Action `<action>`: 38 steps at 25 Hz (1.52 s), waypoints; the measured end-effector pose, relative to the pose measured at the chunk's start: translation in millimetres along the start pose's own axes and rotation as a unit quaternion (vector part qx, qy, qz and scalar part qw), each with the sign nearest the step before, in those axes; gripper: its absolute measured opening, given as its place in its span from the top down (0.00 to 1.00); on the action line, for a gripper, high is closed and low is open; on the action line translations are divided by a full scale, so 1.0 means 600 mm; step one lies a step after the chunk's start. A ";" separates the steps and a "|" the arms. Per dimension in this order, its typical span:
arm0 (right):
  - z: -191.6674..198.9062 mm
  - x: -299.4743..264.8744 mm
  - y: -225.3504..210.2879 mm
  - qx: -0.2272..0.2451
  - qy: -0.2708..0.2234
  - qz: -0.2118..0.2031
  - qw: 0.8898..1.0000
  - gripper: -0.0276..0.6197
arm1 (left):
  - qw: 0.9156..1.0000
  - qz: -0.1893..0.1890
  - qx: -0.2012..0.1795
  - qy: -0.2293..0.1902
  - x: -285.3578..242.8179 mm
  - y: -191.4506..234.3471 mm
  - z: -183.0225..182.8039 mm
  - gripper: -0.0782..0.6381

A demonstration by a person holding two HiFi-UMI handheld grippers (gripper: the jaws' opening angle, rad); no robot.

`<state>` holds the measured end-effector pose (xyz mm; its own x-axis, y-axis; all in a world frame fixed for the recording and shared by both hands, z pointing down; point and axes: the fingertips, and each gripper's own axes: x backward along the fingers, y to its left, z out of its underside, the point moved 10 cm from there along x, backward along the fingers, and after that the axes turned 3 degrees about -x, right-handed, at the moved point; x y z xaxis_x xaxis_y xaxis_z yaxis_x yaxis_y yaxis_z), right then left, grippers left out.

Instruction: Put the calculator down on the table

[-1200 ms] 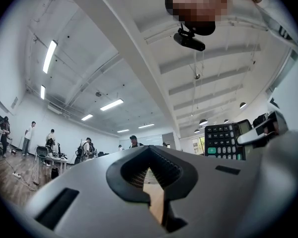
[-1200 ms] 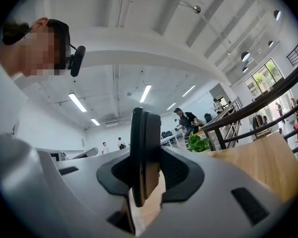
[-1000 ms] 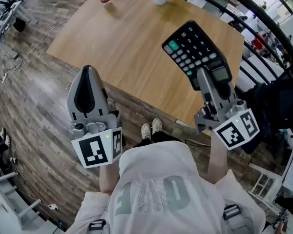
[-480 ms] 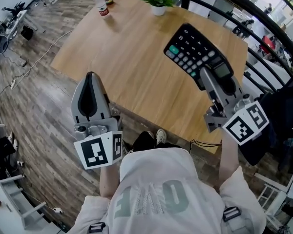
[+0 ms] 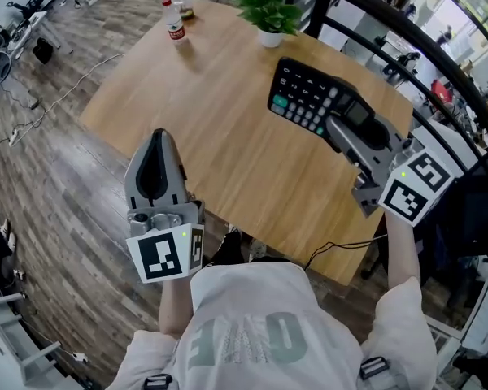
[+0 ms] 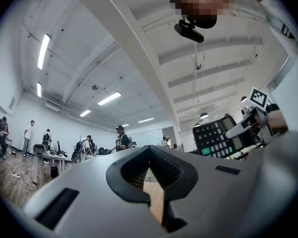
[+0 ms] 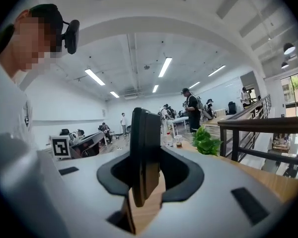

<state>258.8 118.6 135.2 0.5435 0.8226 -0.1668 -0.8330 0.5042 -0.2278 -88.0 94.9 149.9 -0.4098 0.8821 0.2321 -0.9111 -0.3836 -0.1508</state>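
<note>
The left gripper (image 5: 157,135) hangs over the near left edge of the wooden table (image 5: 220,136). Its jaws are drawn together at the tips with nothing between them; only a thin strip of table top shows through the slit lower down. Behind it, at the far left corner of the table, stands a small bottle (image 5: 174,23) with a red label. Further right along the far edge is a potted plant (image 5: 268,10) in a white pot. Just in front of the plant and to its right, the black calculator (image 5: 309,96) is over the far right part of the table with its keys facing up, and it looks raised off the wood rather than lying on it. The right gripper (image 5: 342,124) comes in from the right and is clamped on the calculator's display end. In the right gripper view the body stands edge-on between the two pads. A dark railing (image 5: 407,39) curves behind the table on the right.
</note>
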 end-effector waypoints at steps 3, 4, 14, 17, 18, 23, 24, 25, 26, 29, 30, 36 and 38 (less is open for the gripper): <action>-0.022 -0.041 -0.013 0.016 0.041 -0.035 0.998 0.77 | 1.000 0.002 -0.004 0.003 -0.014 0.017 0.010 0.88; -0.028 -0.059 -0.014 0.024 0.057 -0.048 0.997 0.77 | 1.000 0.002 -0.004 0.001 -0.018 0.026 0.014 0.88; -0.014 -0.229 -0.052 0.056 0.255 -0.182 0.948 0.77 | 0.998 -0.013 0.003 0.054 -0.045 0.054 0.073 0.88; 0.016 -0.296 -0.058 0.048 0.323 -0.223 0.918 0.77 | 0.997 -0.018 0.007 0.071 -0.059 0.072 0.101 0.88; 0.030 -0.317 -0.061 0.044 0.347 -0.236 0.907 0.77 | 0.997 -0.019 0.008 0.078 -0.065 0.077 0.112 0.88; 0.121 -0.405 -0.080 0.021 0.453 -0.290 0.843 0.77 | 0.994 -0.023 0.012 0.109 -0.088 0.083 0.157 0.88; 0.141 -0.420 -0.085 0.015 0.471 -0.298 0.830 0.77 | 0.993 -0.022 0.012 0.114 -0.093 0.083 0.167 0.88; 0.162 -0.434 -0.090 0.006 0.488 -0.306 0.818 0.77 | 0.992 -0.022 0.013 0.122 -0.096 0.081 0.177 0.88; 0.184 -0.447 -0.095 -0.003 0.504 -0.314 0.804 0.77 | 0.991 -0.021 0.014 0.132 -0.097 0.080 0.186 0.88; 0.245 -0.481 -0.110 -0.031 0.550 -0.335 0.764 0.77 | 0.986 -0.021 0.016 0.164 -0.099 0.076 0.212 0.88; 0.263 -0.493 -0.116 -0.038 0.562 -0.339 0.753 0.77 | 0.985 -0.020 0.016 0.172 -0.103 0.077 0.221 0.88; 0.342 -0.547 -0.148 -0.072 0.609 -0.354 0.706 0.77 | 0.978 -0.024 0.018 0.205 -0.125 0.087 0.276 0.88; 0.356 -0.554 -0.157 -0.087 0.618 -0.358 0.695 0.77 | 0.977 -0.026 0.021 0.213 -0.131 0.085 0.287 0.88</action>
<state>134.3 -146.4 416.7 0.5759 -0.5307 -0.6219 -0.3358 0.5400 -0.7718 -109.8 -40.9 289.7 -0.3162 0.9307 -0.1837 -0.9346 -0.3389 -0.1081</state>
